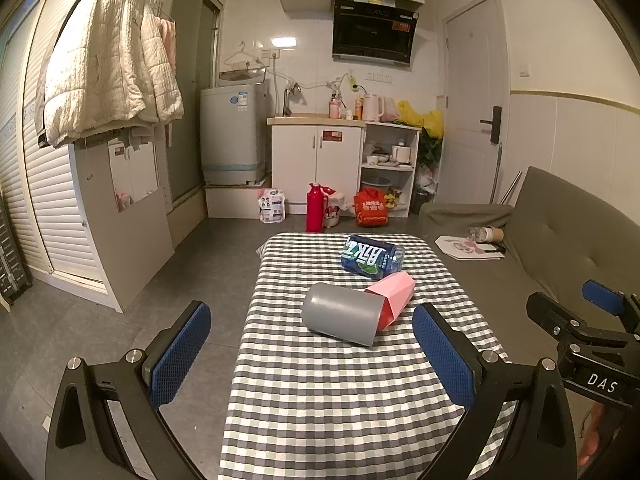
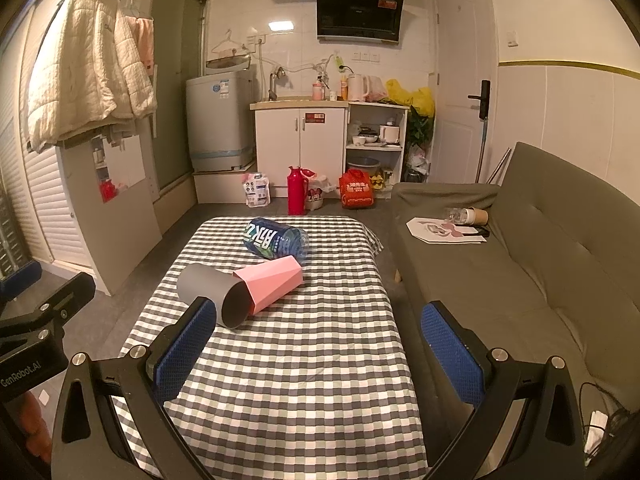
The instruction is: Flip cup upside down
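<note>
Small kitchenette room, grey sofa (image 2: 540,264) along the right, washing machine (image 1: 234,132) and white cabinets at the back. Nearer, filling the middle: long table under a grey-and-white checked cloth (image 1: 320,400).

Left gripper (image 1: 312,352) and right gripper (image 2: 320,348) both released, blue pads spread wide, gripping nothing, hovering back from the table's near end, probably lined up for an approach.

On the cloth's far half, three things tipped over: blue labelled water bottle (image 2: 276,242) farthest; just nearer, pink faceted cup (image 2: 272,280) and grey cup (image 2: 212,292), touching, perhaps partly nested.

Grey cup on its side, long axis roughly level, slanted across the table; closed base toward the left side, open mouth toward the right and somewhat nearer. Not yet flipped.
</note>
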`<state>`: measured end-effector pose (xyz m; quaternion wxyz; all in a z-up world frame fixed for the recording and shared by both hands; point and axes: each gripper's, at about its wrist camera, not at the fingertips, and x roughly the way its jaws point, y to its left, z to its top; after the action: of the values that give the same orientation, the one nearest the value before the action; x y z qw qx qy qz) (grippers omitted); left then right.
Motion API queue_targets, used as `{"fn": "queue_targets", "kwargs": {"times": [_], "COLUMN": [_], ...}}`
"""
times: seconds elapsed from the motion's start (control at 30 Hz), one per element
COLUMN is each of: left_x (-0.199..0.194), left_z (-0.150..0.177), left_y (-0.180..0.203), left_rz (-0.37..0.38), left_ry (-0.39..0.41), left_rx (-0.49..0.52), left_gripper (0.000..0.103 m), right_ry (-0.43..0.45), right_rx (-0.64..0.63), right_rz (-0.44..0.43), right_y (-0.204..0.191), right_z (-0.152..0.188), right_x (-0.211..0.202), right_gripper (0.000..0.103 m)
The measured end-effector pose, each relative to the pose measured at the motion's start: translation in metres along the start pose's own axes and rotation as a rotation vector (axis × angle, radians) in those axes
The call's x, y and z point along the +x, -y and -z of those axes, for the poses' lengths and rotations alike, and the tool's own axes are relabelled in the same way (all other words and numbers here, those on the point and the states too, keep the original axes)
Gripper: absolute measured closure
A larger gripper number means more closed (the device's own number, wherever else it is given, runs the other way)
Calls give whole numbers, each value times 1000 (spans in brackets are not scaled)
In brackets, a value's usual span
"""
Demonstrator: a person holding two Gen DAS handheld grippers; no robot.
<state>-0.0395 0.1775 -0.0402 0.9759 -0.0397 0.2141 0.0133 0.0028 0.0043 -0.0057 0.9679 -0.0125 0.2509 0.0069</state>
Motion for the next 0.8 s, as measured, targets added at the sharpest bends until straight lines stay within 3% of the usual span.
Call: {"fn": "queue_targets", "kwargs": {"times": [0.67, 0.8], "left_x": [7, 13], "left_z": [6, -1], "left_y": [-1, -7], "left_rz": [3, -19], "left_ry": [-28, -31], "left_rx": [12, -29], "left_gripper": [0, 0], "right_ry": [-6, -31], "right_rx": [-18, -13], "right_rz": [7, -6], "right_y": [-1, 0], "right_z": [-1, -9], "right_x": [-5, 1], "right_gripper": [0, 0]}}
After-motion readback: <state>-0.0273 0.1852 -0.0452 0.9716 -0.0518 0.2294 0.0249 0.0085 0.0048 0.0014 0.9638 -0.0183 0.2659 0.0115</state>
